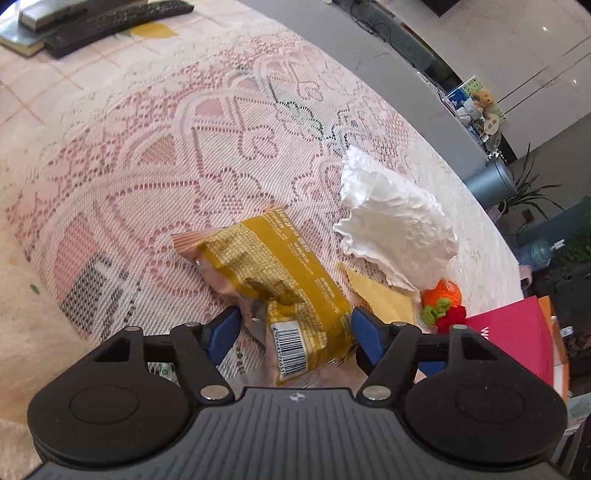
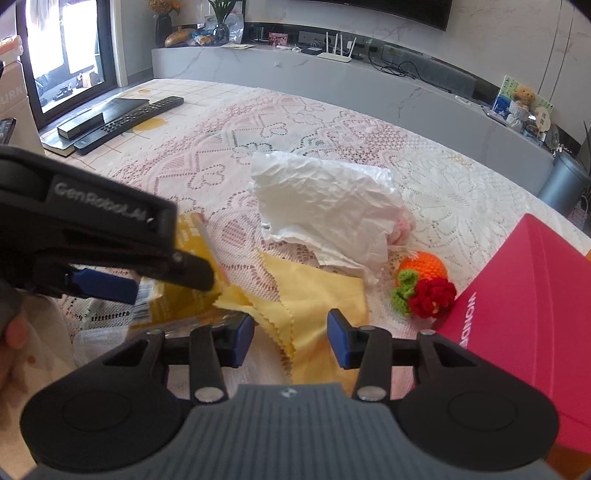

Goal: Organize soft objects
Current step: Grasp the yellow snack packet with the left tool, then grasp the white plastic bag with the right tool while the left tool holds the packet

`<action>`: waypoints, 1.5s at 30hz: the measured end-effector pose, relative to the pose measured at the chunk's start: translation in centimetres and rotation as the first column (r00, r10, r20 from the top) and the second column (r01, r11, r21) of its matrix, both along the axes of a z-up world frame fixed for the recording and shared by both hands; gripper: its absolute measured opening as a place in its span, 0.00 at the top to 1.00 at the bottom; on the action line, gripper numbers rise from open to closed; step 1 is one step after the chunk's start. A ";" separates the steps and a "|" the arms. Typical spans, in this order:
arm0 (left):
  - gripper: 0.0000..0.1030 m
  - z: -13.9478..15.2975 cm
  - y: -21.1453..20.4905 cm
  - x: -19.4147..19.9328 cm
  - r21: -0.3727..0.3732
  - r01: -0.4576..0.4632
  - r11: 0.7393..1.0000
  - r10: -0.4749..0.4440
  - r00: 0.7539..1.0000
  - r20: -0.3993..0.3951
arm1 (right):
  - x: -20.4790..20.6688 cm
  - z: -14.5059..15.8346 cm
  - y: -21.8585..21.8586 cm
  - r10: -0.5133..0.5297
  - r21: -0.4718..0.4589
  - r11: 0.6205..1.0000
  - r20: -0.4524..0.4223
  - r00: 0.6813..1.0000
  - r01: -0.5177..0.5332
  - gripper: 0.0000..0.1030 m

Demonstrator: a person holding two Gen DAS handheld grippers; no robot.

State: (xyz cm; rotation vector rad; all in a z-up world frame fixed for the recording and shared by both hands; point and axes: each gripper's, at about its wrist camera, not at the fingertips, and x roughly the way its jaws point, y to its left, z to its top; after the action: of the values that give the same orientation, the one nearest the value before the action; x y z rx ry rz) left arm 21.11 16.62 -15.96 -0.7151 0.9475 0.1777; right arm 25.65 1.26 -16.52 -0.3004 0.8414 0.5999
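Observation:
A yellow-gold snack packet (image 1: 280, 280) lies on the lace tablecloth between the open fingers of my left gripper (image 1: 295, 332); whether the blue pads touch it is unclear. It shows partly hidden behind the left gripper in the right wrist view (image 2: 184, 295). My right gripper (image 2: 291, 341) is open and empty just above a yellow cloth (image 2: 314, 295), also seen in the left wrist view (image 1: 384, 299). A crumpled white tissue (image 2: 325, 206) (image 1: 395, 229) lies beyond. An orange, red and green crochet toy (image 2: 424, 284) (image 1: 443, 302) sits to the right.
A pink box (image 2: 524, 314) (image 1: 517, 336) stands at the right. Two black remotes and a book (image 2: 110, 118) (image 1: 92, 22) lie at the table's far left. A grey marble ledge (image 2: 332, 81) runs behind the table. The lace tablecloth (image 1: 147, 155) covers the table.

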 end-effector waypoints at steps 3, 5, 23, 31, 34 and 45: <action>0.42 0.2 -0.2 -0.3 0.035 -0.001 0.999 0.000 1.000 0.024 | 0.0 -0.3 0.2 0.006 0.000 1.000 -0.004 1.000 -0.006 0.64; 0.49 0.3 -0.1 -0.5 0.039 -0.011 0.999 0.009 0.999 0.037 | 0.0 -0.2 0.0 0.006 0.008 1.000 -0.006 1.000 -0.006 0.64; 0.72 5.7 1.1 0.2 0.259 0.024 0.965 -0.087 0.969 0.233 | 2.1 6.6 1.0 0.105 -0.043 0.994 0.141 0.984 -0.099 0.32; 0.72 3.7 1.7 2.0 0.249 0.066 0.966 -0.131 0.957 0.258 | 6.2 4.9 4.9 0.250 -0.237 0.949 0.167 0.954 -0.208 0.15; 0.72 3.1 2.2 2.1 0.246 0.052 0.968 -0.116 0.961 0.250 | 6.8 3.3 6.4 0.336 -0.321 0.907 0.166 0.927 -0.272 0.15; 0.73 2.8 2.6 1.9 0.234 0.051 0.971 -0.112 0.961 0.253 | 9.2 0.6 8.7 0.321 -0.316 0.905 0.065 0.945 -0.286 0.54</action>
State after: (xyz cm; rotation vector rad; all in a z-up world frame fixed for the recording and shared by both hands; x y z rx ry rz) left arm 22.98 19.21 -13.15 -0.4740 0.6861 0.1106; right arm 34.88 10.00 -15.90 -0.7518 0.7789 0.7362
